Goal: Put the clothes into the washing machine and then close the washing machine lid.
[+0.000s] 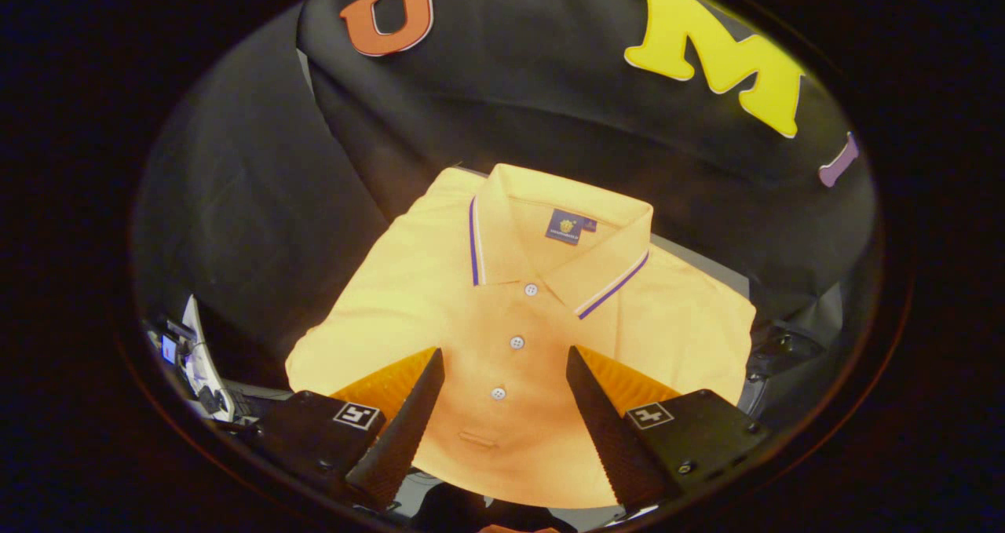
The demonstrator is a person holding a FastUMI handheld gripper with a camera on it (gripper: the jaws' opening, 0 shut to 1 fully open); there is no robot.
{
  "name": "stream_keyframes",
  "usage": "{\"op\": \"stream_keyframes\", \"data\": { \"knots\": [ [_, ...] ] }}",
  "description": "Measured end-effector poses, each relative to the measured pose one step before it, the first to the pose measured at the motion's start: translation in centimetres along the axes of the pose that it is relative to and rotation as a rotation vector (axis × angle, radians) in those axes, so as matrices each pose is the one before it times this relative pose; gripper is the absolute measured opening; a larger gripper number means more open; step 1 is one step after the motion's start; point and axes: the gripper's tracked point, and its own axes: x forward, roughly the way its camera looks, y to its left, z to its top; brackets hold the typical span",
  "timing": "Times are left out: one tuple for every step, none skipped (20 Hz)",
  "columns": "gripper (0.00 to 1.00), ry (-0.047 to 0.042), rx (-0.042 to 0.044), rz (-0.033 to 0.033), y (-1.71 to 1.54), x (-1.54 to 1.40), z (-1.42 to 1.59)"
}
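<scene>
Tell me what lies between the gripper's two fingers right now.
In the gripper view, the open gripper has the folded yellow polo shirt between its fingers: the button placket, with the lowest button in the gap. Neither finger presses on it.

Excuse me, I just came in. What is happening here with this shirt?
A person holds a gripper over a folded yellow polo shirt that lies flat in the booth. The fingers are open, one on each side of the button placket, and do not yet pinch the cloth. The shirt is not picked up yet.
</scene>
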Motion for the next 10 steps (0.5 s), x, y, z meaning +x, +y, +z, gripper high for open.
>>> {"op": "stream_keyframes", "data": {
  "knots": [
    [0.99, 0.02502, 0.0207, -0.00146, 0.072, -0.014, -0.23],
    [0.99, 0.02403, 0.03183, 0.00485, 0.104, 0.114, -0.17],
    [0.99, 0.02216, 0.02664, 0.01043, 0.144, 0.309, -0.252],
    [0.98, 0.01096, 0.01685, -0.00241, -0.196, 0.142, 0.043],
    [0.98, 0.01043, 0.00843, -0.00887, -0.248, 0.303, 0.08],
    [0.98, 0.01337, 0.01268, -0.00538, -0.103, 0.294, -0.126],
    [0.98, 0.01496, 0.0182, -0.00708, -0.093, 0.085, 0.073],
    [0.98, 0.00152, 0.01724, -0.00398, 0.027, 0.076, 0.281],
    [0.97, 0.01266, 0.00955, -0.01295, -0.055, 0.061, 0.023],
    [0.97, 0.0103, -0.00284, -0.01941, -0.026, 0.164, 0.038]
  ]
}}
